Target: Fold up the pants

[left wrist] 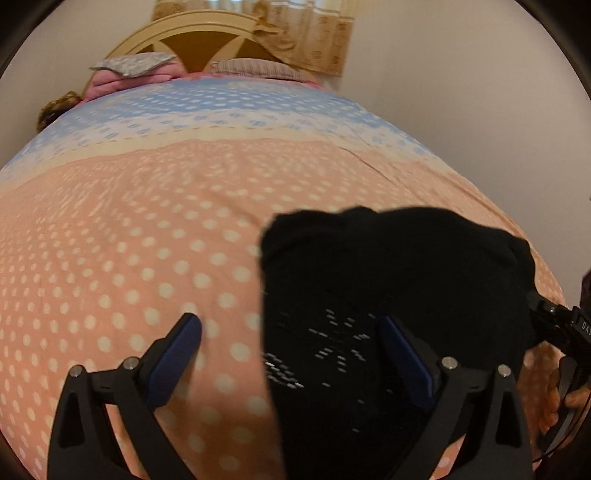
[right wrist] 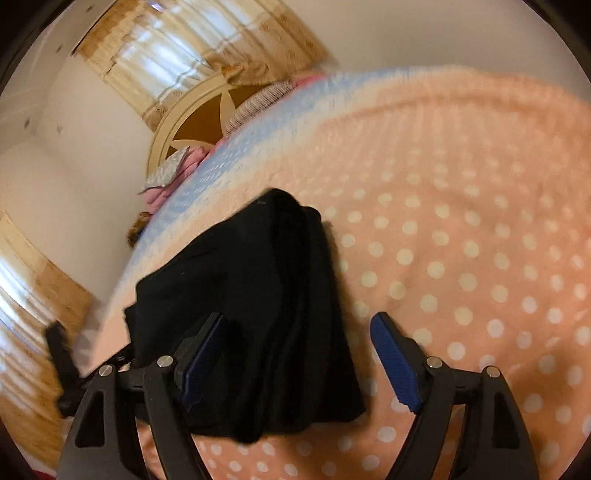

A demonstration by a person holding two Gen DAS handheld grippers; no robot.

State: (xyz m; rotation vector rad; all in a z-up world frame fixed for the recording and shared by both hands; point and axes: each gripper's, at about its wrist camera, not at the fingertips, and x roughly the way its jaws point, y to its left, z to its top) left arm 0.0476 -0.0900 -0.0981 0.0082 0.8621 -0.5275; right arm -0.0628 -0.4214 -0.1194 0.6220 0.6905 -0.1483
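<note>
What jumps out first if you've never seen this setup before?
A bundle of black pants lies on a peach bedspread with white dots. Two blue-padded grippers hover over it, left gripper and right gripper, both open. A wooden headboard stands at the far end.

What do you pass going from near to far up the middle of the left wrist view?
Left gripper with open jaws → black pants → dotted peach and blue bedspread → pillows → headboard → curtain.

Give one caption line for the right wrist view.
Open right gripper above folded black pants on dotted bedsheet.
</note>
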